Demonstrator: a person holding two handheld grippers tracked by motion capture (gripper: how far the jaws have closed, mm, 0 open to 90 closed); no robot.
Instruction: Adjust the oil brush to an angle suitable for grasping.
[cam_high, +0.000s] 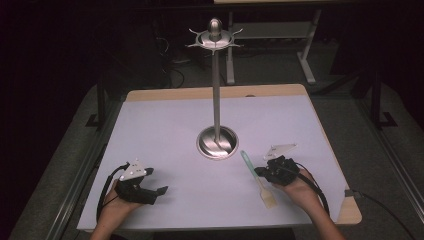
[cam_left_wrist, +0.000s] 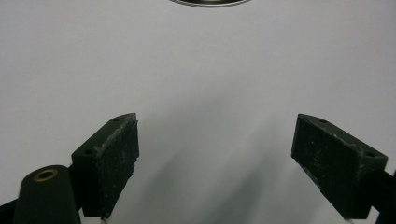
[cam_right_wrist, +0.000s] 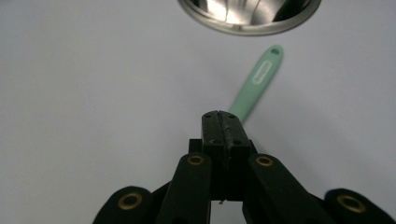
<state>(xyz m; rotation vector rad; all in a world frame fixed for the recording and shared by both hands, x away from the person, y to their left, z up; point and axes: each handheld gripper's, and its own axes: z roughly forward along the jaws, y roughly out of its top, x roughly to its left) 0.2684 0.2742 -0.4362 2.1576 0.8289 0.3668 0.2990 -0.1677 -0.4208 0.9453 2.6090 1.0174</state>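
Our right gripper (cam_high: 261, 172) clamped on green-handled brush (cam_high: 258, 178) at near right of table (cam_high: 165, 125) — grasp done, we judge. Brush not yet on hook stand (cam_high: 216, 90), hanging left. Left gripper (cam_left_wrist: 215, 163) spread wide, holding nothing — near left.

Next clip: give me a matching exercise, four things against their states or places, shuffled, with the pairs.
Things:
1. left hand-held gripper
2. right hand-held gripper
3. brush
4. stand

States:
A. upright at the table's centre
B. jaws wide apart, holding nothing
C. green handle pointing toward the stand's base
D. jaws closed on the brush handle

Pairs: 1-B, 2-D, 3-C, 4-A
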